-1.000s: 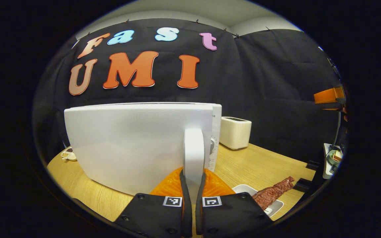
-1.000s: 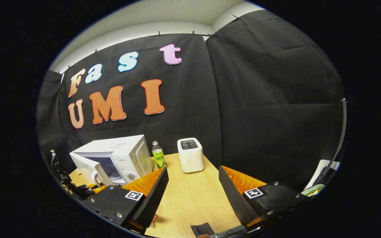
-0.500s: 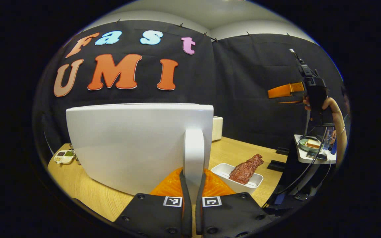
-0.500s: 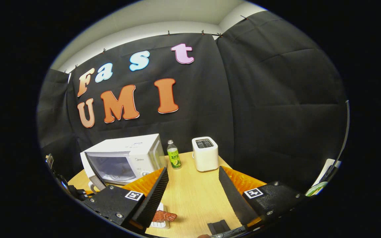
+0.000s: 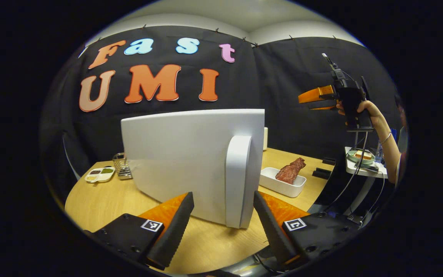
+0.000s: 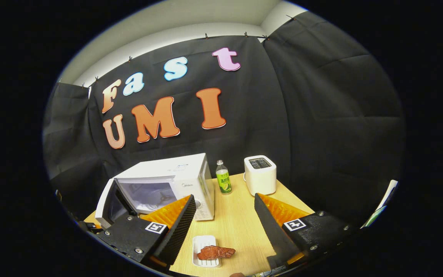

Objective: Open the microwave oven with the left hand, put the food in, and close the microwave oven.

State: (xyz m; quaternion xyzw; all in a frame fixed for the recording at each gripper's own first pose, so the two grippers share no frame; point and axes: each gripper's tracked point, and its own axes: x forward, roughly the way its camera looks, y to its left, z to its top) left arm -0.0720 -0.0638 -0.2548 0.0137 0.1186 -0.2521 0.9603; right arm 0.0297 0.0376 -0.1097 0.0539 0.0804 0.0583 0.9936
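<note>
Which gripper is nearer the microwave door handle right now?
Left. The left gripper sits open right at the handle, fingers straddling it. The right gripper is held high, off to the side above the table.

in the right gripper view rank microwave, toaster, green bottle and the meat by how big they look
1. microwave, largest by far
2. toaster
3. meat and green bottle look alike in size; the meat lies nearer the camera, so I won't rank them.

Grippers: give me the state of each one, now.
Left gripper: open, holding nothing, door handle between its fingers.
Right gripper: open, empty, above the table.
</note>
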